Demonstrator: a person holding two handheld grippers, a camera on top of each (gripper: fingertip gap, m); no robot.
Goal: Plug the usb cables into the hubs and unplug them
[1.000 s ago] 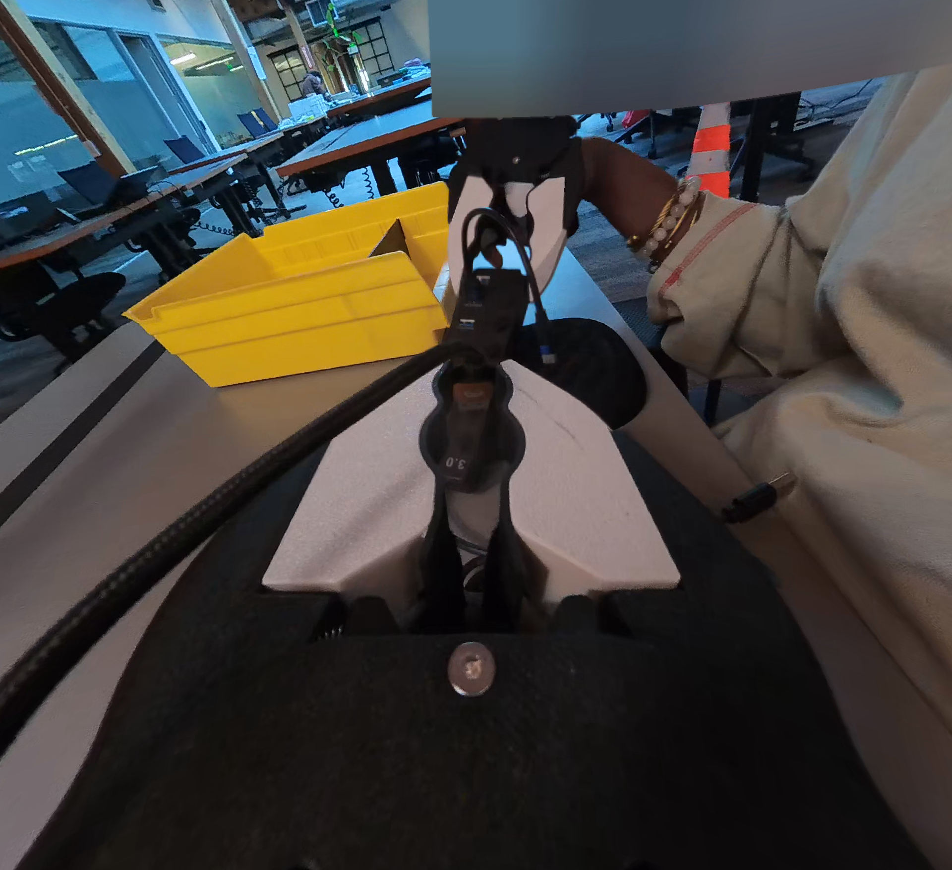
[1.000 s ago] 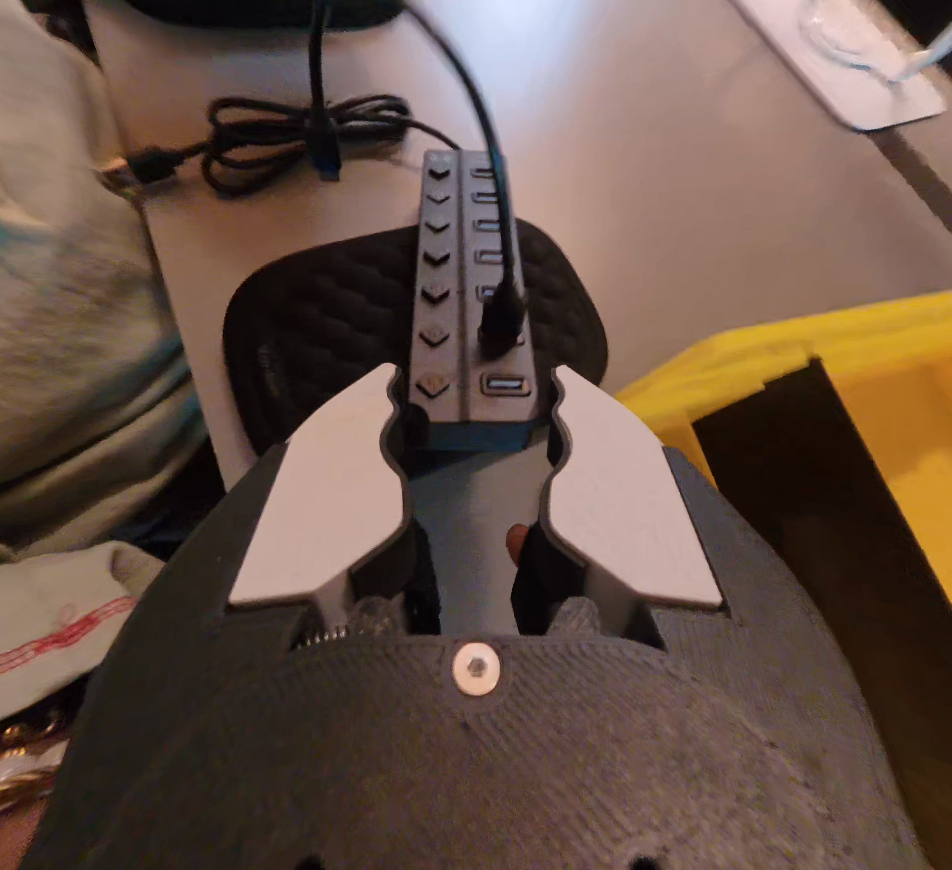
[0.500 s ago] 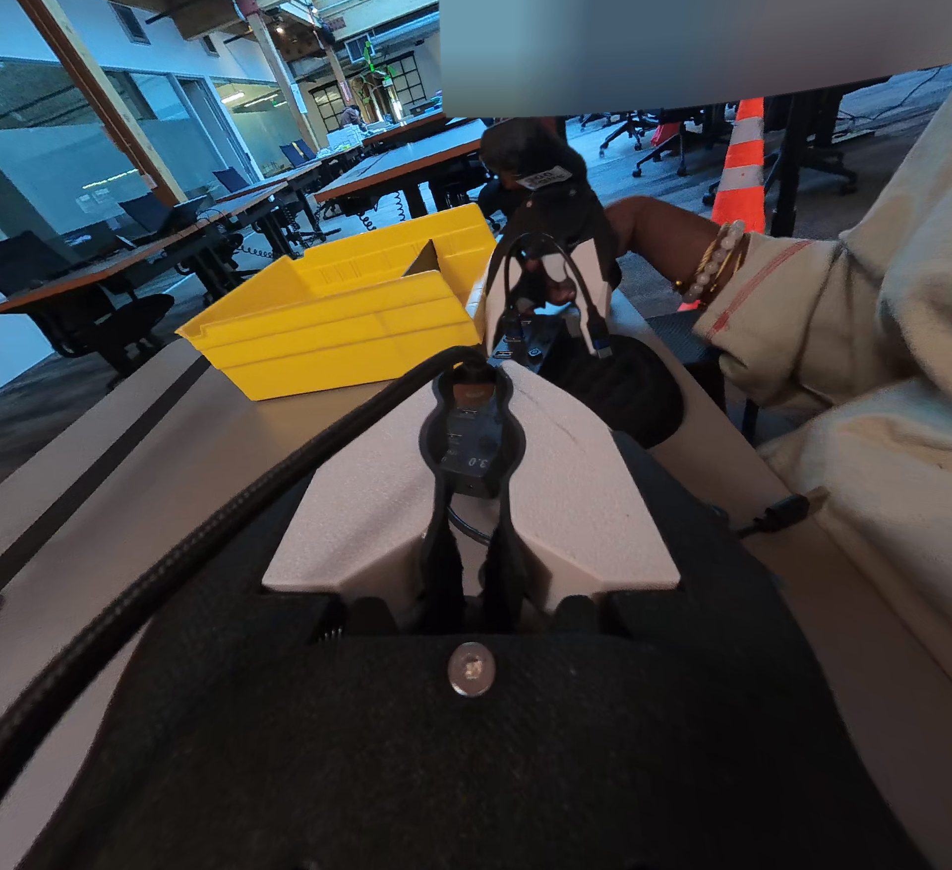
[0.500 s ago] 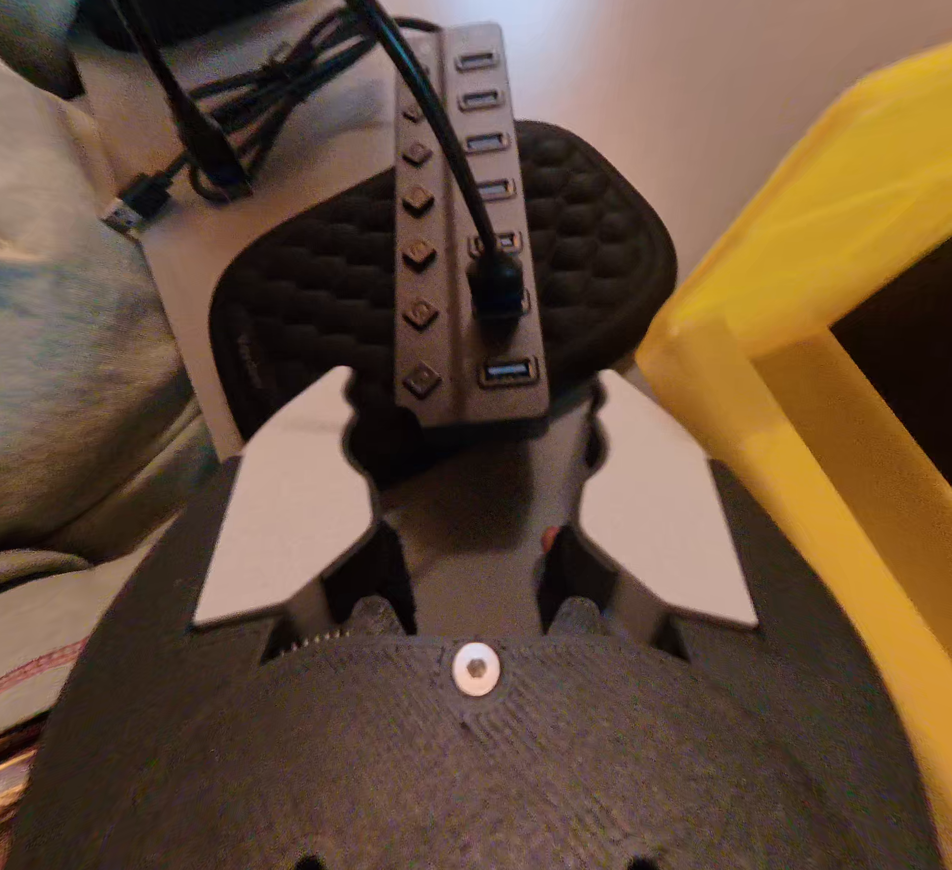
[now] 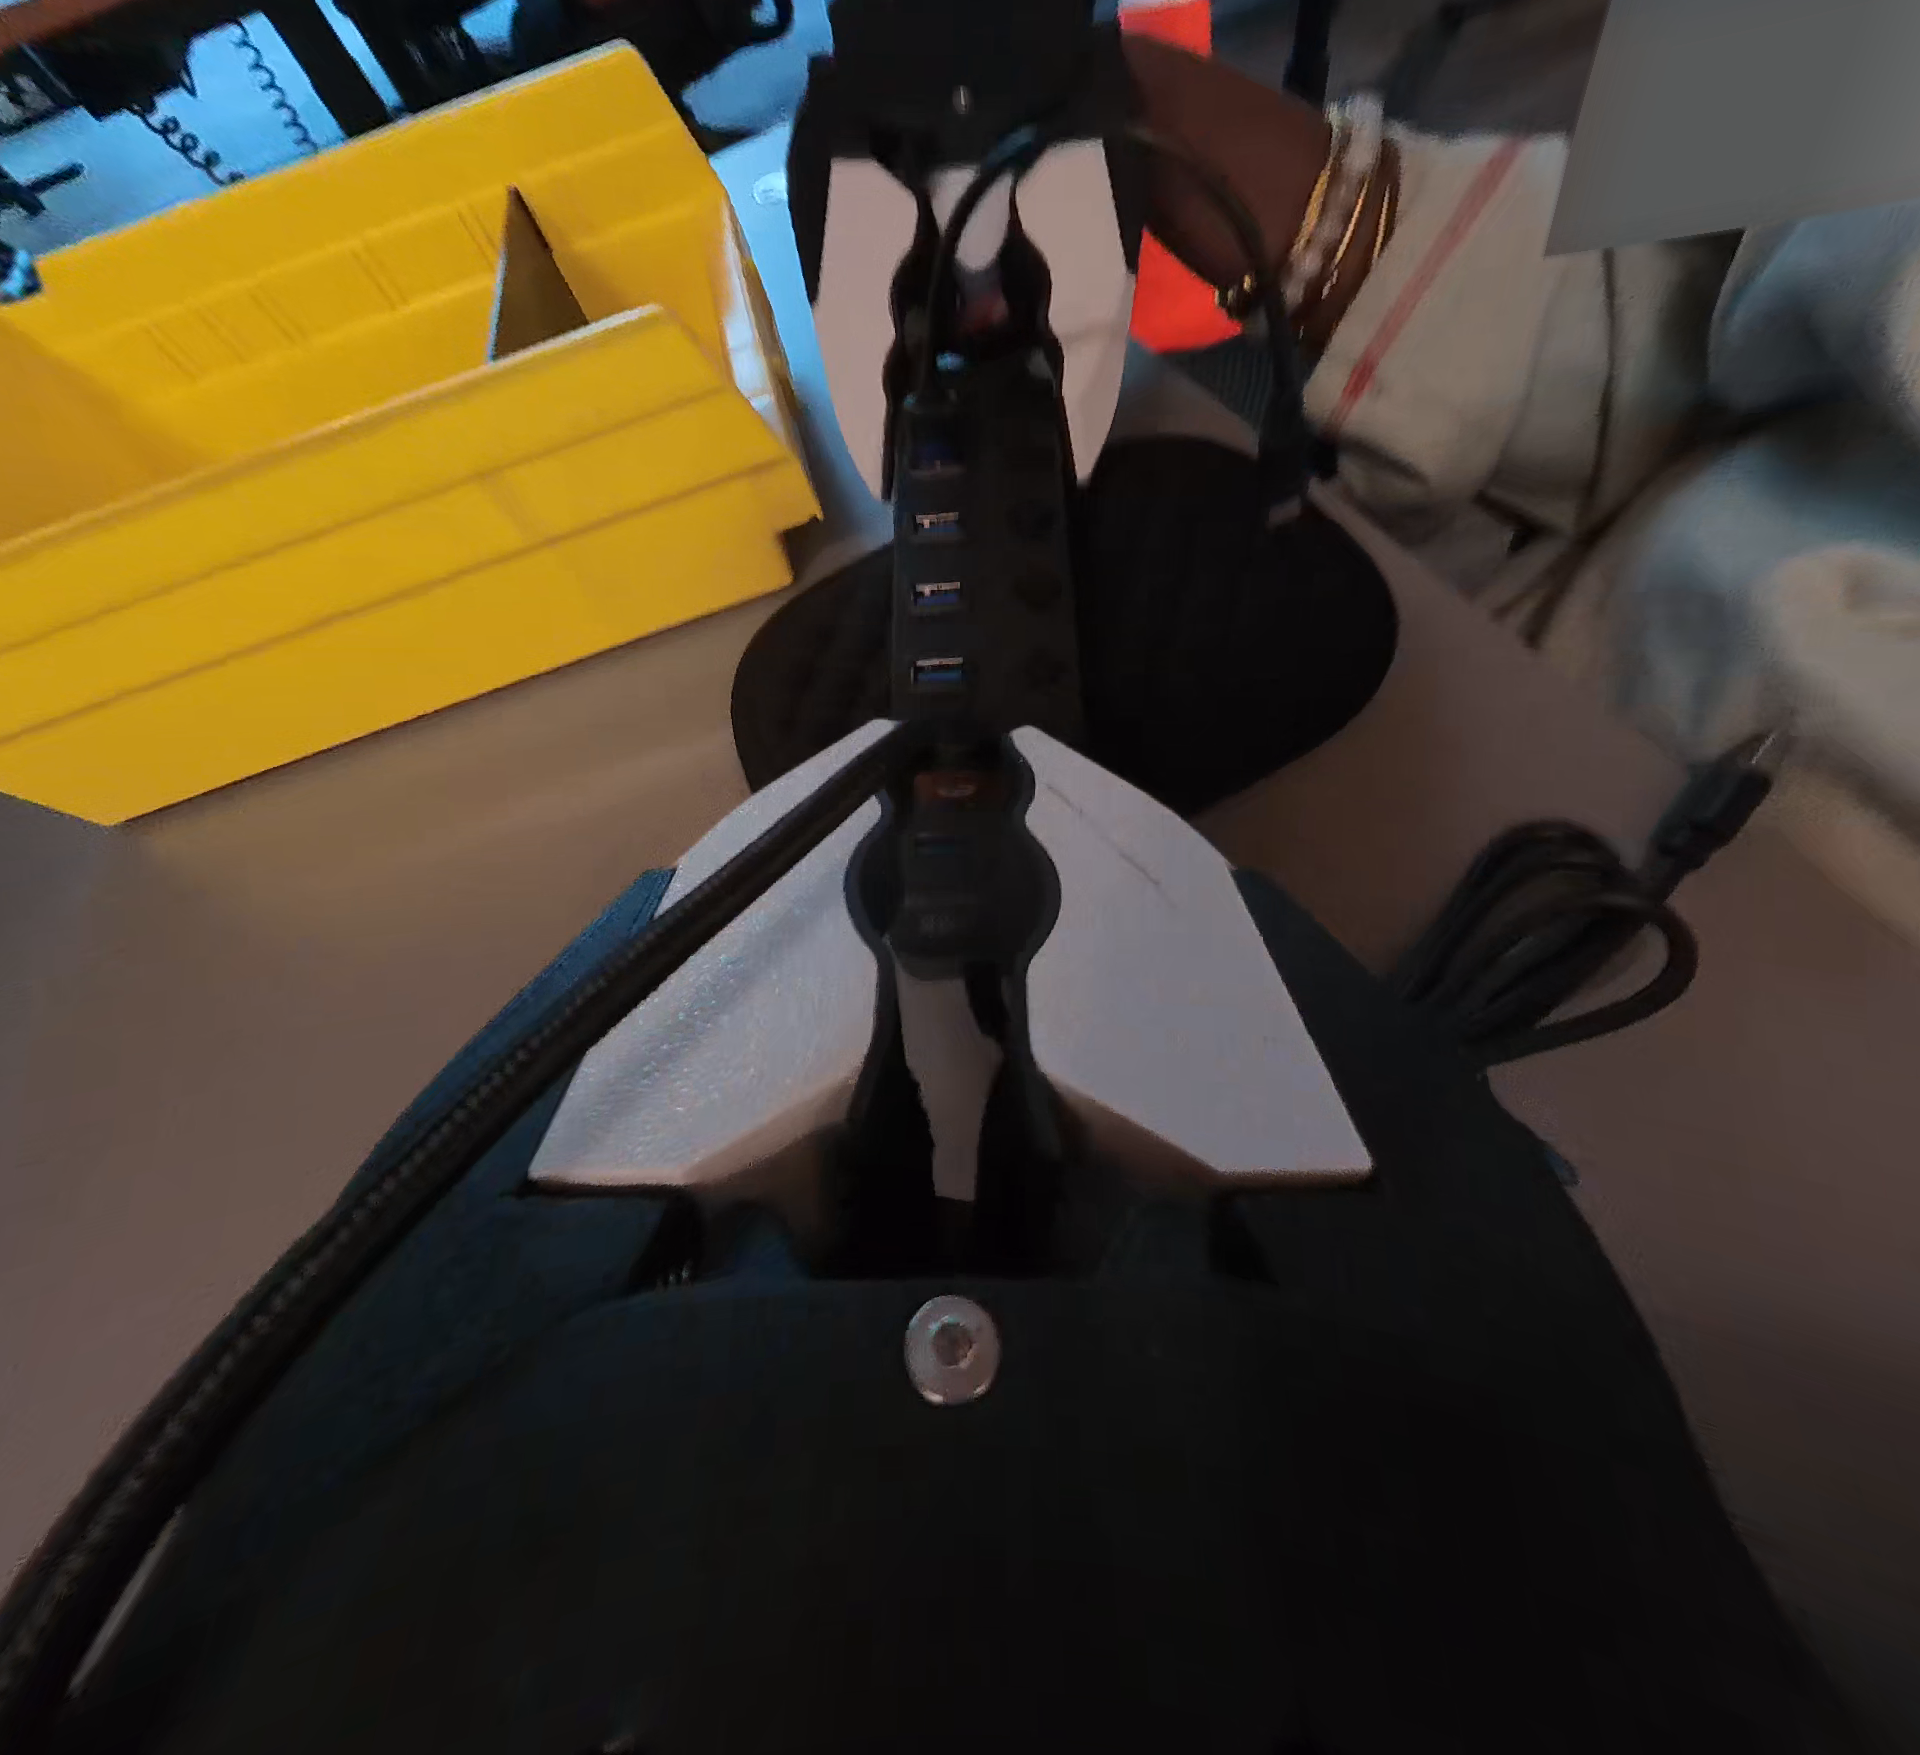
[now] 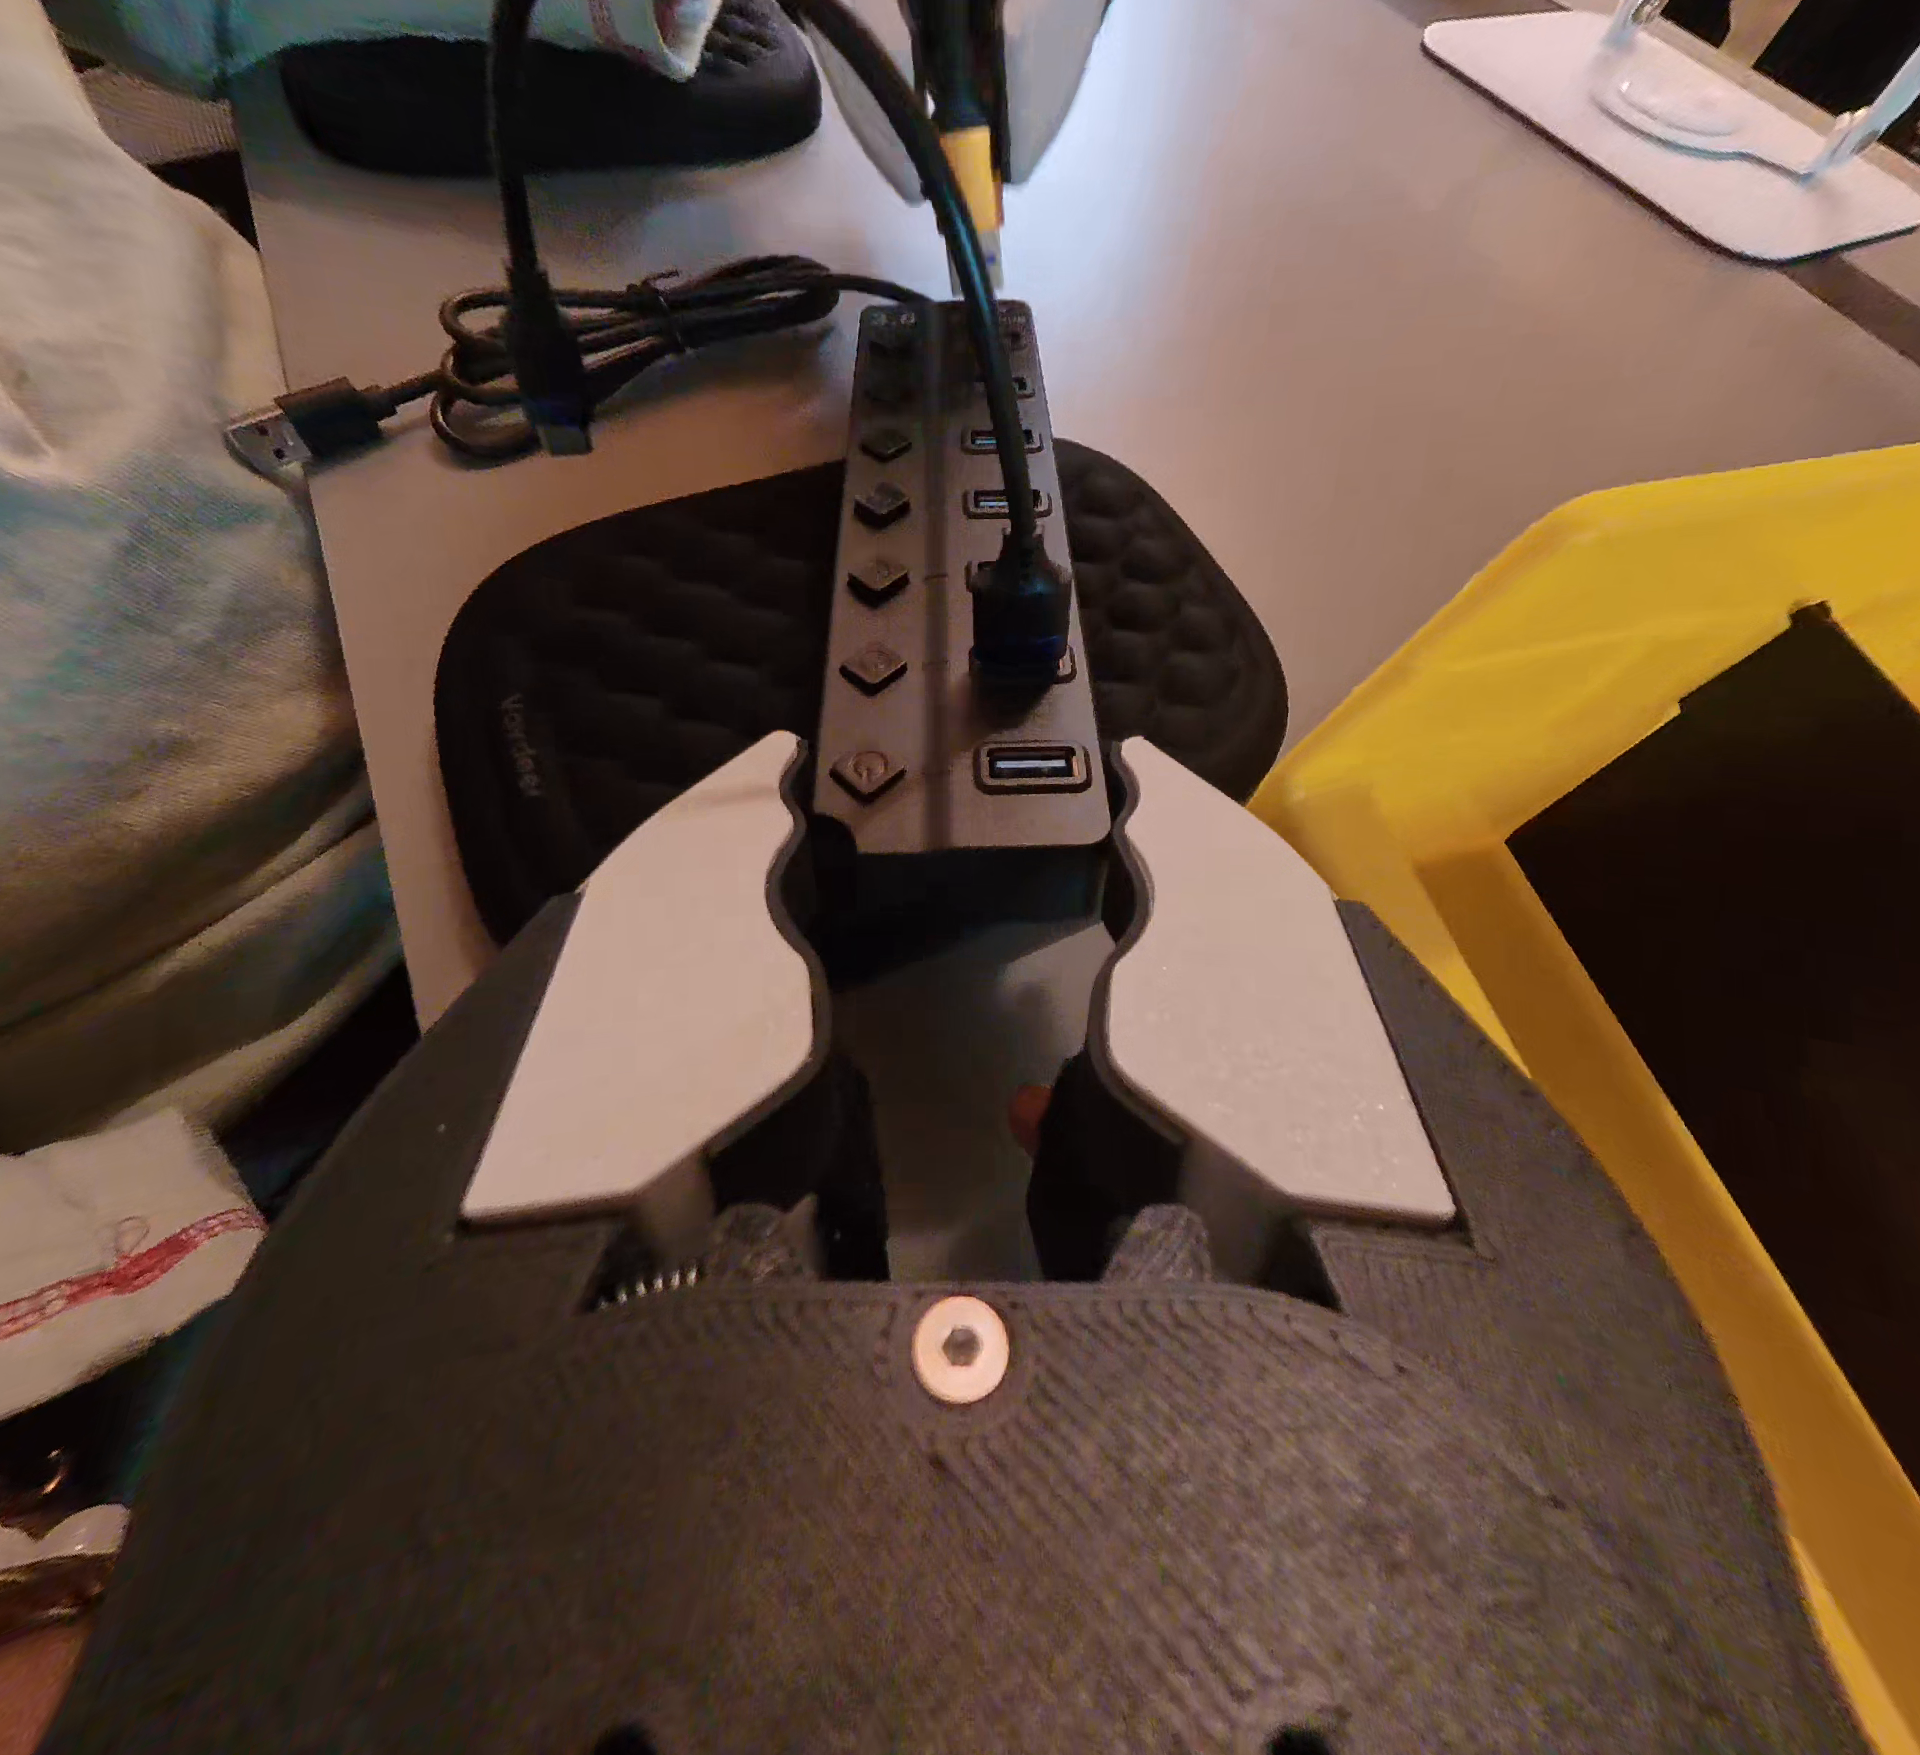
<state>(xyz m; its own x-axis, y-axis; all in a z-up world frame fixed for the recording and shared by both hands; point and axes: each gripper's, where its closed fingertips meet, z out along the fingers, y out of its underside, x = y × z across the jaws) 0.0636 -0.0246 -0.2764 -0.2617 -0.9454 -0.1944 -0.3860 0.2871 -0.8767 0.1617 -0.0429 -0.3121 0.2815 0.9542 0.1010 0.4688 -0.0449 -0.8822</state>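
A black USB hub [image 6: 956, 625] with several ports and buttons lies on a black pad [image 6: 644, 666]. One black plug [image 6: 1018, 614] sits in a port near its close end. My right gripper [image 6: 956, 770] is shut on that end, one finger on each side. My left gripper [image 5: 951, 770] is shut on a black USB plug [image 5: 951, 864] with a braided cable [image 5: 520, 1082], just short of the hub [image 5: 977, 562]. In the right wrist view the left gripper [image 6: 961, 95] holds that plug [image 6: 977, 178] tip down, just above the hub's far end.
A yellow bin [image 5: 364, 510] stands beside the hub and also shows in the right wrist view [image 6: 1558, 770]. A coiled black cable [image 6: 623, 344] lies on the table near a person's sleeve [image 6: 135, 614]. A white stand base [image 6: 1714, 147] sits farther off.
My left gripper has tilted down and moved close to the hub with the plug. My right gripper opened off the hub half a second ago and has closed on its end again.
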